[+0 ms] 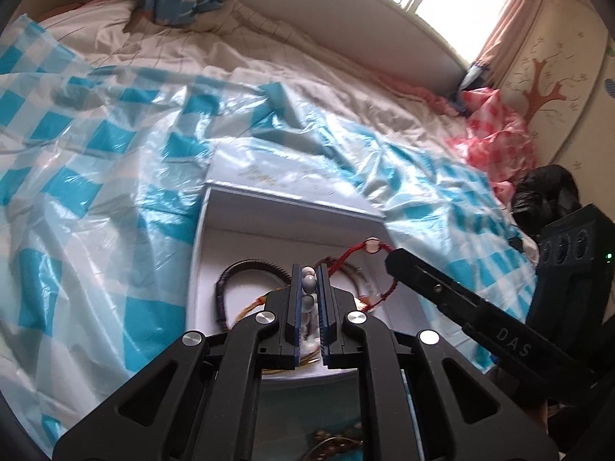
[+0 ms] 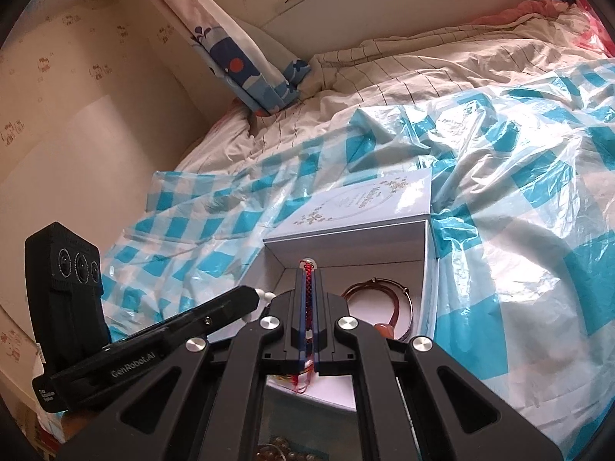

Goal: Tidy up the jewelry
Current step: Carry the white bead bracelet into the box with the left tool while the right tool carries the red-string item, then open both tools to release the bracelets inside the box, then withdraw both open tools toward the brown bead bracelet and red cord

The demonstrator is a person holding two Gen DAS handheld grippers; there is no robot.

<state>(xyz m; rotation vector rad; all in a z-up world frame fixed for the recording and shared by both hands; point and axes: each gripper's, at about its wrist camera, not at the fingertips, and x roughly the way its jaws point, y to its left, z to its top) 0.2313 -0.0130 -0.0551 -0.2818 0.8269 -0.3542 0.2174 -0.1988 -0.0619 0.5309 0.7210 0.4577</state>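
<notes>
Open white cardboard box (image 1: 215,230), matte and square-cornered, sits on a glossy, crinkled blue-and-white checked plastic sheet (image 1: 96,161) spread over a rumpled cream quilt (image 1: 184,46) on a bed. Its pale blue lid (image 2: 365,199), printed with a fine gilt floral oval, lies flat behind the box and touches its far wall.

Left claw (image 1: 309,272): pads drawn nearly together, pinching a strand of smooth round grey-white beads (image 1: 308,282) over the box interior.

Right claw (image 2: 307,272): pads pressed together on a braided red cord bracelet (image 2: 307,296) with one clear round bead at its top; the cord loops down into the box.

On the box floor: a dark ribbed bangle (image 1: 246,269) left of the left claw, and thin reddish-brown bangles (image 2: 380,292) right of the right claw. Both claws stand side by side above the box.
</notes>
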